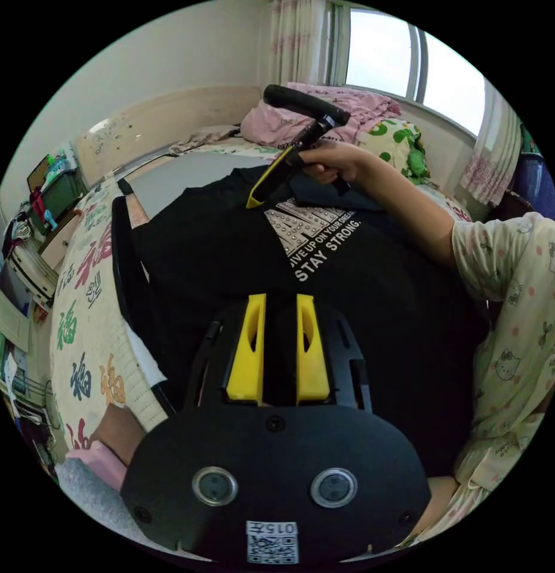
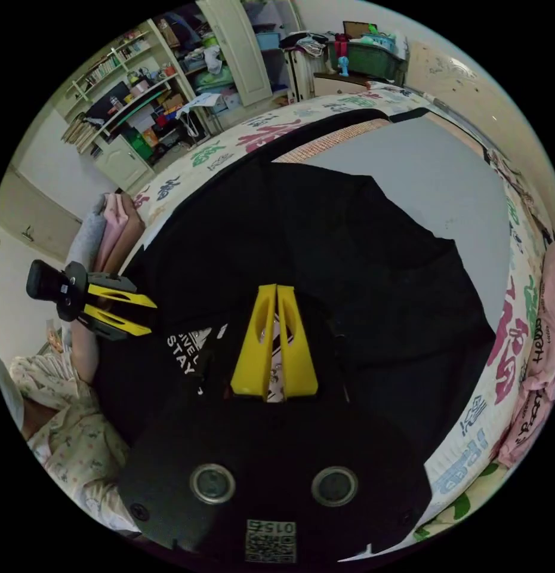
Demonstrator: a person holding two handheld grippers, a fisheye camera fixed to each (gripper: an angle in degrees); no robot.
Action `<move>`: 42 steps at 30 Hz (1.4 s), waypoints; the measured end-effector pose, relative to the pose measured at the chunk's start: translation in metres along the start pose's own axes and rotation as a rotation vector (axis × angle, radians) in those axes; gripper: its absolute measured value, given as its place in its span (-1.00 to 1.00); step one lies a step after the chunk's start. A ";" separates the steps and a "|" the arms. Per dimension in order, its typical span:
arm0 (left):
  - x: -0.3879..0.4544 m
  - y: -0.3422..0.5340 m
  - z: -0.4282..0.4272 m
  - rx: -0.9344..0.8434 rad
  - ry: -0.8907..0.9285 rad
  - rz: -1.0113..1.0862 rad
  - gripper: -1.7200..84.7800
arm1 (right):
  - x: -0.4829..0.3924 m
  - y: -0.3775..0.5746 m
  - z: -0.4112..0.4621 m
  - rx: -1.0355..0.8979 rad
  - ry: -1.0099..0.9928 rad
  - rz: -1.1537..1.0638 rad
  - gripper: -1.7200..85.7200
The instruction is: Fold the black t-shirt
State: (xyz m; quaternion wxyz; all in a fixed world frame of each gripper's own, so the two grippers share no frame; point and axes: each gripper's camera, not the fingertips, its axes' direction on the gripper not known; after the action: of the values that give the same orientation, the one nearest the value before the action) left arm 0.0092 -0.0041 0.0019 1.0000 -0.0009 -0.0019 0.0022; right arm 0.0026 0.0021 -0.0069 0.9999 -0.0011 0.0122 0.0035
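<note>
- Left gripper view: my left hand-held gripper (image 1: 280, 310) hangs over the black t-shirt (image 1: 230, 262), its jaws a narrow gap apart and holding nothing.
- The t-shirt lies print side up on the bed (image 1: 89, 334), over a grey board (image 1: 182, 173).
- My right hand-held gripper (image 1: 259, 194) sits in my hand (image 1: 334, 162) at the far edge of the print (image 1: 313, 233), jaws brought together; whether they pinch cloth I cannot tell.
- Right gripper view: the right hand-held gripper (image 2: 274, 295) has its jaws nearly touching at the tips, low over the t-shirt (image 2: 361, 268).
- The left hand-held gripper (image 2: 149, 315) shows at the side with its jaws parted.
- Progress, as I judge it: part of the shirt looks doubled over near the print, but most of the cloth lies spread, so the folding is at an early stage.
</note>
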 end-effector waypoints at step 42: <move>0.137 -0.065 0.051 0.040 0.055 0.032 -0.82 | -0.019 -0.014 -0.111 0.037 0.006 0.031 -0.89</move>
State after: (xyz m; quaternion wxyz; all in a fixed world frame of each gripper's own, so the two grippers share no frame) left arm 0.1463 -0.0683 0.0538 0.9993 0.0191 0.0256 0.0180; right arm -0.0194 -0.0127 -0.1177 0.9996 0.0173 0.0155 0.0185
